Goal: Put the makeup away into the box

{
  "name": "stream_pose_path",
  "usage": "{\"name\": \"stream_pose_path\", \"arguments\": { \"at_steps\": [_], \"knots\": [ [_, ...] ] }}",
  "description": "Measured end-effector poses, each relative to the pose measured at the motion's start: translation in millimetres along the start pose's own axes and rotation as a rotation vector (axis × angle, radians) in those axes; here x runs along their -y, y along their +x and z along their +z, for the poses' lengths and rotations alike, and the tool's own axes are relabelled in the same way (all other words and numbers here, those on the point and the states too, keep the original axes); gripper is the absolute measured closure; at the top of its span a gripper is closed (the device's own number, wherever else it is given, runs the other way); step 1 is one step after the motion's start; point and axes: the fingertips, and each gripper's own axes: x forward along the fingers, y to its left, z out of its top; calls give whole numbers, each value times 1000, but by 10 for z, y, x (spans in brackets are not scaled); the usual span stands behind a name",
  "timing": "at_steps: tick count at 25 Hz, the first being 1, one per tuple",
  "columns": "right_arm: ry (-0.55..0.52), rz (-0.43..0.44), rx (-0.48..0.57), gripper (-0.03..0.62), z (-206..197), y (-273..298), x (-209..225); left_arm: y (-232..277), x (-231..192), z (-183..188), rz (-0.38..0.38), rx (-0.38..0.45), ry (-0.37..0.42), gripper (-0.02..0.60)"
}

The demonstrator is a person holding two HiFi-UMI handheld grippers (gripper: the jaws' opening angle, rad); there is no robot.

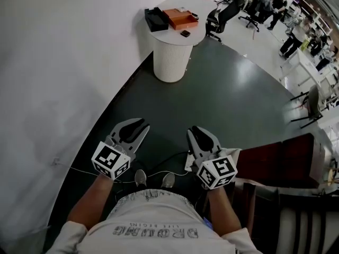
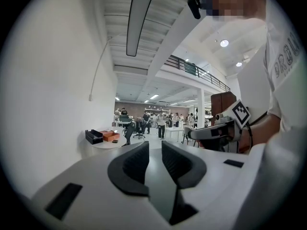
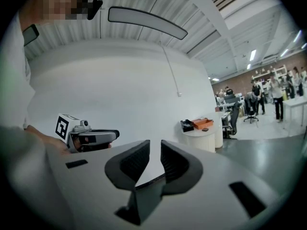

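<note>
Orange box sits beside black box on white table.

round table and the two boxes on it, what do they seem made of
Round table: matte white, vertically ribbed drum base, probably painted metal or plastic. Black box: matte and dark, maybe plastic or card. Orange box: flat, smooth orange surface, possibly card or leatherette. All are too far off to be sure.

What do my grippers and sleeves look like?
Both the left gripper and right gripper have light grey shells with black pads; each carries a white cube with black square markers. The person wears a short-sleeved light grey printed T-shirt.
</note>
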Motion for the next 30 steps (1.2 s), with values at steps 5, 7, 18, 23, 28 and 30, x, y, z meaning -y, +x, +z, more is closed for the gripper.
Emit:
{"name": "stream_pose_path", "arguments": {
  "at_steps": [5,7,18,23,28,30],
  "knots": [
    [2,-3,9,502,24,-13,31,18,9,6,3,0,4,461],
    [3,1,18,485,13,-12,45,22,8,8,5,0,5,447],
    [12,0,22,418,-16,-36,78,31,-4,-31,23,-1,-1,387],
    [13,-5,19,393,-11,-71,126,67,9,-43,33,-3,2,367],
    [14,-2,34,364,-6,-147,265,170,113,-37,35,-5,5,353],
    [15,-5,30,356,10,-153,321,231,139,-42,34,-7,7,344]
  ]
}}
